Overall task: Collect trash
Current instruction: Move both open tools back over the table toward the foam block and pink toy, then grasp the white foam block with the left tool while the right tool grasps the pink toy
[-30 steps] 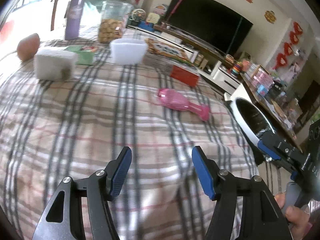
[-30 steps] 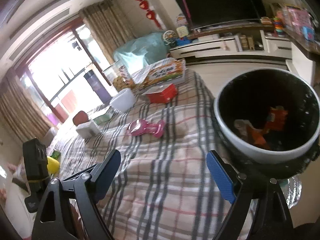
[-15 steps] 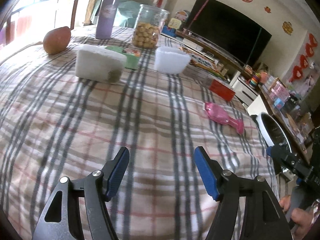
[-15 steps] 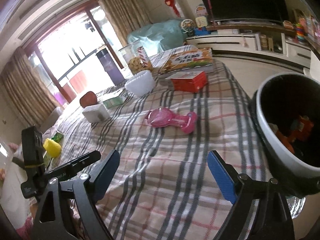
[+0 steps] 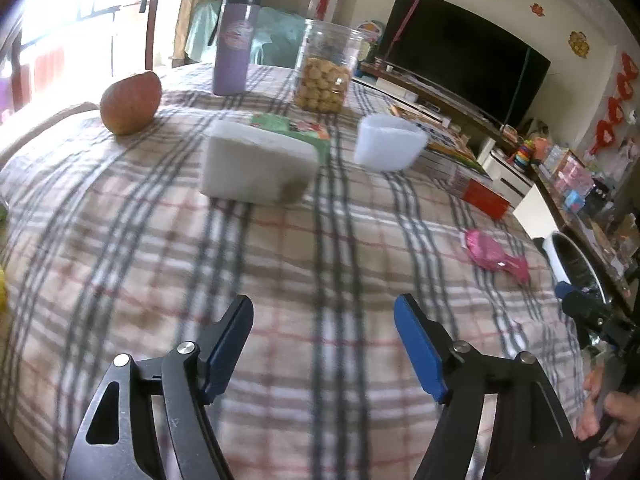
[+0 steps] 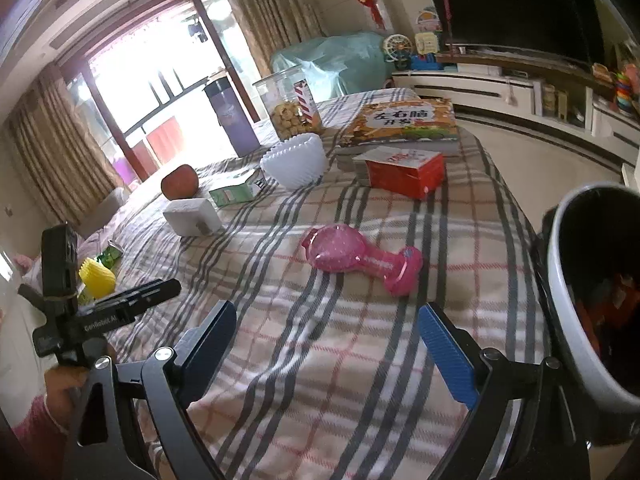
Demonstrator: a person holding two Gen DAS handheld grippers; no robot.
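A crumpled pink plastic bottle (image 6: 356,254) lies on the plaid tablecloth (image 6: 320,360), a little ahead of my right gripper (image 6: 326,320), which is open and empty. At the table's right edge stands a white bin with a black liner (image 6: 568,320) holding orange wrappers (image 6: 612,304). My left gripper (image 5: 323,320) hangs over bare cloth with its jaws opening and nothing between them. A white foam block (image 5: 256,168) lies ahead of it, and the pink bottle (image 5: 494,256) is far off to its right. A yellow paper cup (image 6: 96,278) and a green wrapper (image 6: 108,256) lie at the table's left edge.
At the back of the table stand a purple flask (image 5: 232,40), a cookie jar (image 5: 324,72), a white bowl (image 5: 388,142), a reddish fruit (image 5: 130,102), a green carton (image 6: 236,190), a red box (image 6: 404,172) and a book (image 6: 400,124). A TV unit stands beyond.
The left view has swung left: the foam block now sits ahead and the pink bottle has slid right, while its jaws have spread wider. The right view has turned from the bin toward the bottle.
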